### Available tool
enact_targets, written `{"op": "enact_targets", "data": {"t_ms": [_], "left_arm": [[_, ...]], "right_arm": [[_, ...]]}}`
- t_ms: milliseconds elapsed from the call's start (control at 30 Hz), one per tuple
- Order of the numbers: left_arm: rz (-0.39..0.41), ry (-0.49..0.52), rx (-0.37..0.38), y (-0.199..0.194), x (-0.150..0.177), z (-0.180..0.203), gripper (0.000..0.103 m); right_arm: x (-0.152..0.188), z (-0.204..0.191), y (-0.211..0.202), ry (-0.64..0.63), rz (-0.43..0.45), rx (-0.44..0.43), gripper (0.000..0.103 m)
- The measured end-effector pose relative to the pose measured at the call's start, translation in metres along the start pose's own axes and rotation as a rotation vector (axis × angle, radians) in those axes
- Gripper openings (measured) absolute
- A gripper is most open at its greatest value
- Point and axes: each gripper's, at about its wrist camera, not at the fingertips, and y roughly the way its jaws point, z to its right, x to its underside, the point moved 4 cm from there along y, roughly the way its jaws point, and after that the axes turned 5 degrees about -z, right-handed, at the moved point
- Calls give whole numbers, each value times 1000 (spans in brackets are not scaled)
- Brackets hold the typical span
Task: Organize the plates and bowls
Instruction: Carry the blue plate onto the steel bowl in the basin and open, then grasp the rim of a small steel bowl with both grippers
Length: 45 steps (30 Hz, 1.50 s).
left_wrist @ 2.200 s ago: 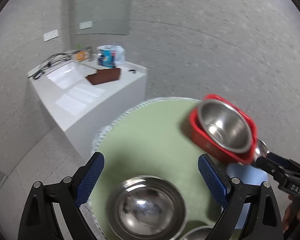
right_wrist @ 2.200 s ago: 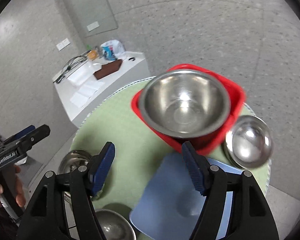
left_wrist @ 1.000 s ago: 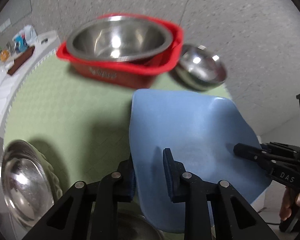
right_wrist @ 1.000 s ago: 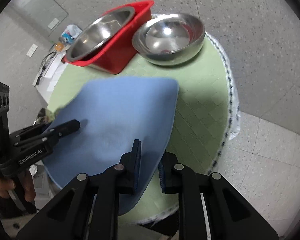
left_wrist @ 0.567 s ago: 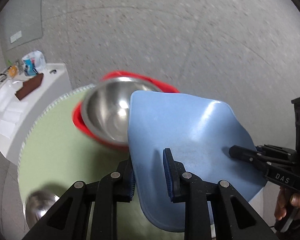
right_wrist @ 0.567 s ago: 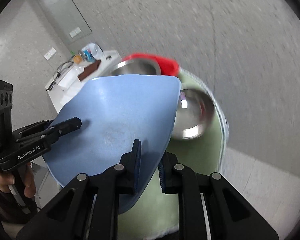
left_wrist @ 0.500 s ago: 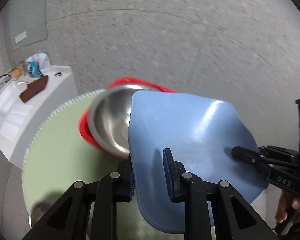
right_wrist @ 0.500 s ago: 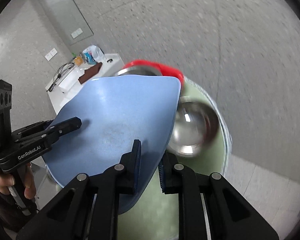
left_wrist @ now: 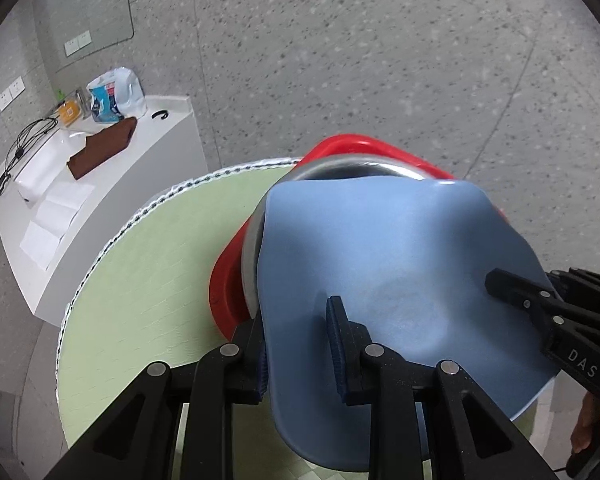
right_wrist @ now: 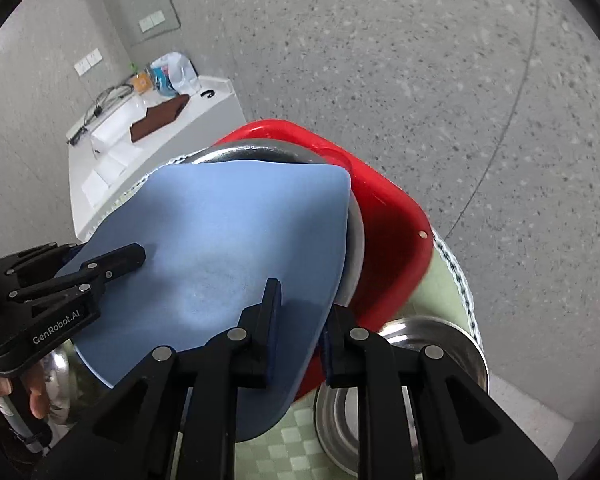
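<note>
Both grippers are clamped on the blue plate [left_wrist: 380, 256], the left gripper [left_wrist: 298, 338] pinching its near-left edge and the right gripper [right_wrist: 296, 326] its near-right edge, jaws closed down to the plate's thickness with one finger above and one beneath. A second ago the plate was low over the green table [left_wrist: 160, 248], near its front; since then the pair has carried it up and away, and it now hangs tilted over the steel bowl [right_wrist: 260, 146] that sits in the red bin [right_wrist: 388, 216] at the far side. I judge the plate is about to be set on or in that bin, so the sorting step is in its carry phase, not yet released. The plate hides nearly all of the bowl; only a rim arc shows beyond it, so whether plate and bowl touch cannot be told. In the right view a second steel bowl [right_wrist: 404, 384] sits near right on the table, partly behind the fingers, and another shiny bowl at lower left is mostly hidden by the left gripper and the hand [right_wrist: 16, 392]. Farther off, a white counter [left_wrist: 100, 184] stands to the left with small clutter too small to name.
</note>
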Motion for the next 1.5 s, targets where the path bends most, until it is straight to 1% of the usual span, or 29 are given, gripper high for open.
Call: {"op": "enact_targets", "data": {"t_ms": [67,133,233,267,333,367,400,433,533,600,667,733,767,800,833,900,1000,1067,1133,1200,1267,1300,1367,1433,1467,1500], "left_arm": [[8,13,-20,7,-2,10,21],[16,13,-21,11,0,15,26],[28,12,-41,23,-2,19,27],[27,10,-43,31,-7,26,29],[27,5,-46,32,-6,31,40],[34,7,-50,29,-5,32,44],[40,6,-58,27,-5,33,51],[46,4,-66,25,-4,34,53],[50,-6,-56,19,2,35,54],[54,-21,-65,12,7,35,55],[81,-34,-60,-3,13,36,61],[117,-43,-77,-21,22,38,73],[146,-53,-93,-33,29,39,76],[163,-66,-102,-41,34,40,82],[175,-81,-107,-48,41,41,86],[193,-112,-98,-60,55,51,86],[179,-134,-73,-66,75,77,87],[179,-157,-51,-69,91,107,88],[162,-153,-27,-69,106,134,90],[148,-154,-23,-65,116,160,90],[134,-116,-20,-57,121,186,90],[122,-96,-31,-49,123,199,90],[90,-103,-30,-31,121,211,90],[62,-145,-14,-13,121,216,88],[63,-162,-24,-7,119,215,87],[54,-179,-28,1,118,215,87]], "right_arm": [[-2,0,6,-11,-2,16,19],[-4,-2,10,-17,-4,28,23],[-4,-3,14,-32,-3,54,25],[-4,-3,14,-35,-2,54,25],[-3,-4,13,-37,-2,55,29],[-2,-4,12,-38,-2,56,37],[-2,-4,11,-37,-1,56,47],[-1,-4,9,-32,3,56,51],[0,-3,1,-32,19,37,52],[2,0,-6,-25,27,19,52],[4,5,-17,-14,45,4,53],[8,14,-32,11,68,-14,57],[11,20,-42,25,82,-22,60],[15,26,-50,36,95,-21,62],[19,33,-59,46,110,-18,62],[30,49,-73,71,133,-11,64],[47,75,-83,106,145,34,65],[61,94,-80,136,129,54,65],[73,109,-70,156,92,55,66],[84,121,-56,182,51,39,66],[91,128,-40,194,15,6,66],[94,130,-35,200,1,-8,66],[97,131,-23,207,-23,-59,65],[100,131,-14,211,-37,-79,63],[101,132,-10,209,-39,-89,60],[102,133,-7,211,-44,-101,54]]}}
